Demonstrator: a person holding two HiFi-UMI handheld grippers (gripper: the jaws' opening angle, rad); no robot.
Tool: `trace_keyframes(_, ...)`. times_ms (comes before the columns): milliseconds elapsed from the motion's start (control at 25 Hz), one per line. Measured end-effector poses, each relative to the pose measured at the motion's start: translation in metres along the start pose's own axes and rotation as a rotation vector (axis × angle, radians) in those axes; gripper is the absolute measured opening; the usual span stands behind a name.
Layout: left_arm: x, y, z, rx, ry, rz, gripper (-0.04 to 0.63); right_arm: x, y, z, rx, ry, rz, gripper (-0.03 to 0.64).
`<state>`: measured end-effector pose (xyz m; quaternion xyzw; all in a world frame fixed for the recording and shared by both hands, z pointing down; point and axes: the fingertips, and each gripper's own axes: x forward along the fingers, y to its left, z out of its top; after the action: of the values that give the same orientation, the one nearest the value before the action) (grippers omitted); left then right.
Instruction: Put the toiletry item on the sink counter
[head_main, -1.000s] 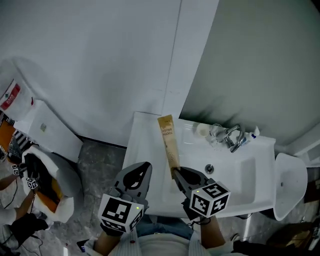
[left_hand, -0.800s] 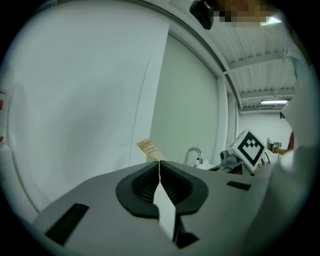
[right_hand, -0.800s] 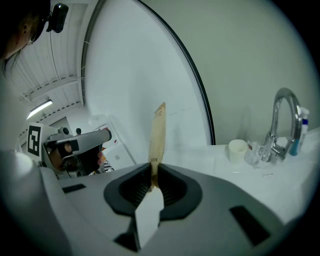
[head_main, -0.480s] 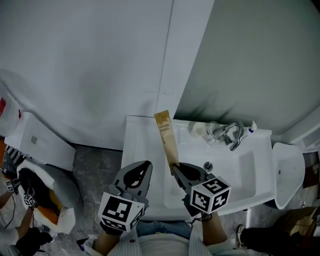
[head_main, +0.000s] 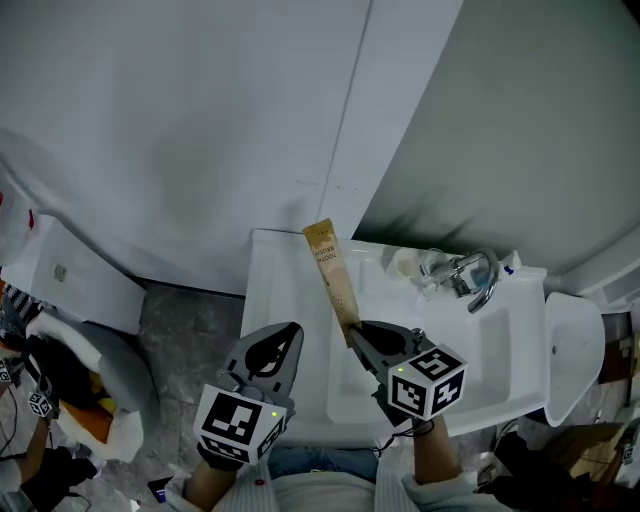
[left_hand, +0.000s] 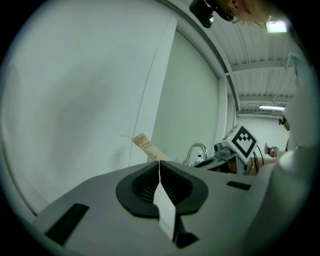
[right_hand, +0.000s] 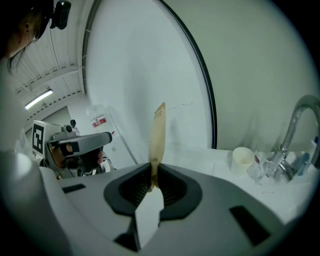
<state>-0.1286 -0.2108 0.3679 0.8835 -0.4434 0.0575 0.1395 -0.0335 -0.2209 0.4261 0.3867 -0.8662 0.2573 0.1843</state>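
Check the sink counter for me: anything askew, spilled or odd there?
Nothing stands out. The right tongs grip the toothbrush packet by its lower end, above the sink counter; it is not set down yet. The left tongs are shut and empty. The cup and faucet stand upright at the back.

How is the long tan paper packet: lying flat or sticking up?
Sticking up, tilted. The right gripper pinches the bottom end of the long tan paper packet above the white sink counter.
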Motion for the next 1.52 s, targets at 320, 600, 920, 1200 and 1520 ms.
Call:
trace_keyframes(320, 0.013, 0.016, -0.014, -0.045, 0.026, 0.014, 0.021, 0.026, -0.022, -0.001, -0.068, 0.121, 0.044, 0.052)
trace_keyframes(600, 0.026, 0.028, -0.027, -0.086, 0.060, 0.010, 0.020, 0.052, -0.038, 0.001, -0.129, 0.203, 0.081, 0.052)
trace_keyframes(920, 0.036, 0.038, -0.050, -0.150, 0.101, 0.019, 0.020, 0.076, -0.055, -0.015, -0.176, 0.316, 0.133, 0.052)
trace_keyframes(1200, 0.042, 0.050, -0.066, -0.182, 0.123, 0.036, 0.021, 0.098, -0.076, -0.032, -0.241, 0.435, 0.163, 0.052)
trace_keyframes(1520, 0.050, 0.059, -0.077, -0.199, 0.147, 0.034, 0.021, 0.125, -0.094, -0.042, -0.271, 0.505, 0.194, 0.052)
